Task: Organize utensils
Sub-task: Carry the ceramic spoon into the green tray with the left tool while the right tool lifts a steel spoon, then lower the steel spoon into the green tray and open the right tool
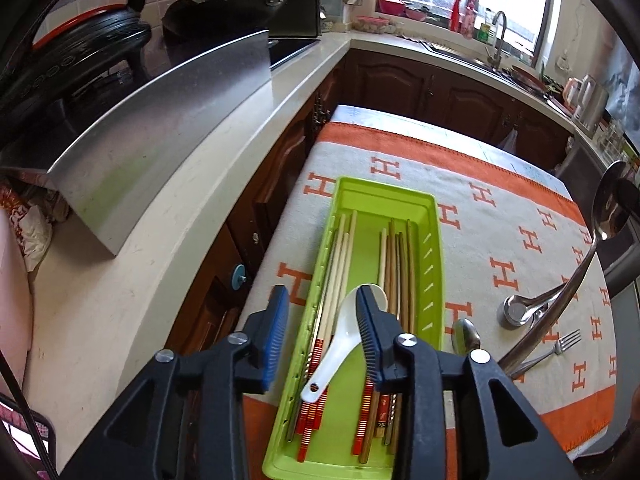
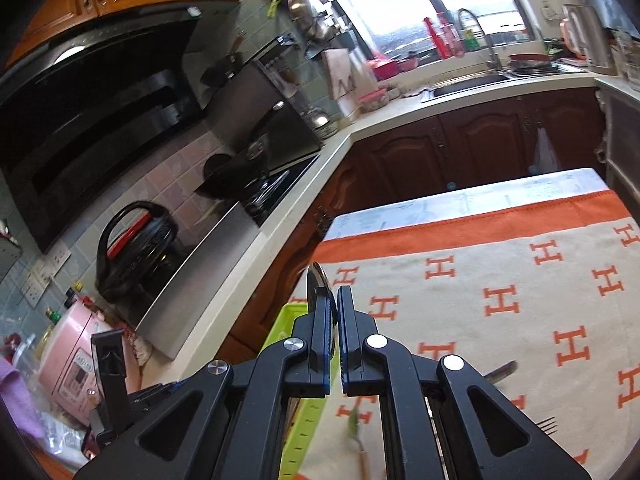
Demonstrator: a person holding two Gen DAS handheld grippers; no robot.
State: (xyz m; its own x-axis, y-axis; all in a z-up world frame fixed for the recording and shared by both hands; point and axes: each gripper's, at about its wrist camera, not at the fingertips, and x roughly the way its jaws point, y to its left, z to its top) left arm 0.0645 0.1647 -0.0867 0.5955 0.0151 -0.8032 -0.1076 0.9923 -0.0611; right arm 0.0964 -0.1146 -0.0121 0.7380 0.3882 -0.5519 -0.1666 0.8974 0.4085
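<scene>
A lime-green tray (image 1: 430, 240) lies on the orange-and-cream towel and holds two bundles of chopsticks (image 1: 336, 264). A white ceramic spoon (image 1: 338, 344) rests on them, bowl away from me. My left gripper (image 1: 322, 298) hovers open above this spoon, and its blue pads do not touch it. To the right, a long steel spoon (image 1: 610, 208) hangs tilted in the air. In the right wrist view my right gripper (image 2: 333, 300) is shut on that steel spoon (image 2: 316, 278), whose bowl edge sticks out past the fingers. The tray's edge (image 2: 298, 360) shows below.
A steel ladle (image 1: 516, 312), a small steel spoon (image 1: 466, 334) and a fork (image 1: 562, 342) lie on the towel (image 1: 500, 200) right of the tray. A fork (image 2: 546, 424) shows in the right wrist view. A counter (image 1: 160, 248) with a steel splash guard (image 1: 160, 132) runs along the left.
</scene>
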